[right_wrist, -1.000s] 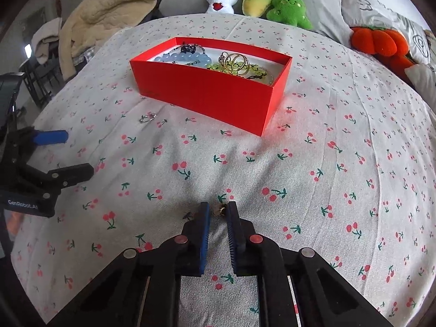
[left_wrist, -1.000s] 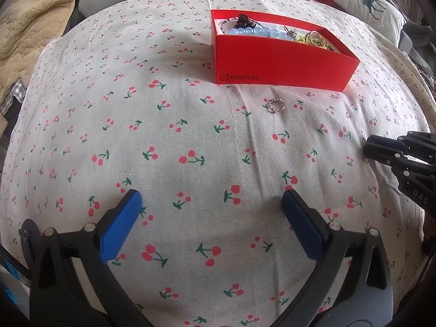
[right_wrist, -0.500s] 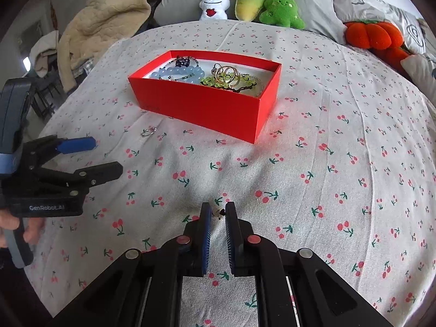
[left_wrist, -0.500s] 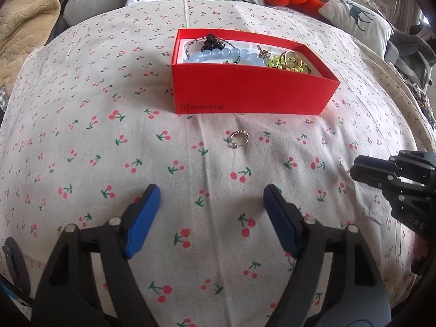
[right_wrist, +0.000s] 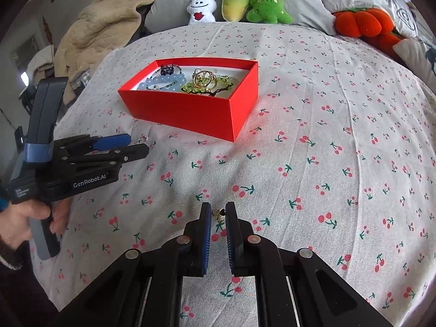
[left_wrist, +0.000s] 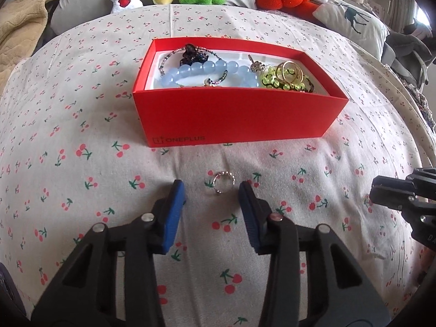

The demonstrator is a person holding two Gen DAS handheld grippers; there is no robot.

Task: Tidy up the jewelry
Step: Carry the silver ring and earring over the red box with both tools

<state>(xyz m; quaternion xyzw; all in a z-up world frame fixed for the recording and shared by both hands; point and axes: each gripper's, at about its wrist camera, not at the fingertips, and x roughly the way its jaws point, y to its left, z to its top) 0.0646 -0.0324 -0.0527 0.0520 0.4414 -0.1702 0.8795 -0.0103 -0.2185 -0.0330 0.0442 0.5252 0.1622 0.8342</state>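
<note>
A red box (left_wrist: pixel 239 120) on the cherry-print sheet holds a blue bead bracelet (left_wrist: pixel 207 72), a dark necklace, yellow-green beads and gold rings. A small silver beaded ring (left_wrist: pixel 224 182) lies on the sheet just in front of the box. My left gripper (left_wrist: pixel 212 190) is open, its blue pads either side of the ring; it also shows in the right wrist view (right_wrist: pixel 128 147). My right gripper (right_wrist: pixel 217 214) is nearly closed around a small gold earring (right_wrist: pixel 218 213) between its tips. The box also shows in the right wrist view (right_wrist: pixel 196 111).
Plush toys (right_wrist: pixel 237 1) and grey pillows line the far edge. An orange plush (right_wrist: pixel 362 23) lies at the back right. A beige blanket (right_wrist: pixel 103 27) is heaped at the back left. The right gripper's tip shows at the left view's right edge (left_wrist: pixel 403 190).
My left gripper has moved forward toward the box and narrowed, so the silver ring now lies between its pads. My right gripper stays put around the earring.
</note>
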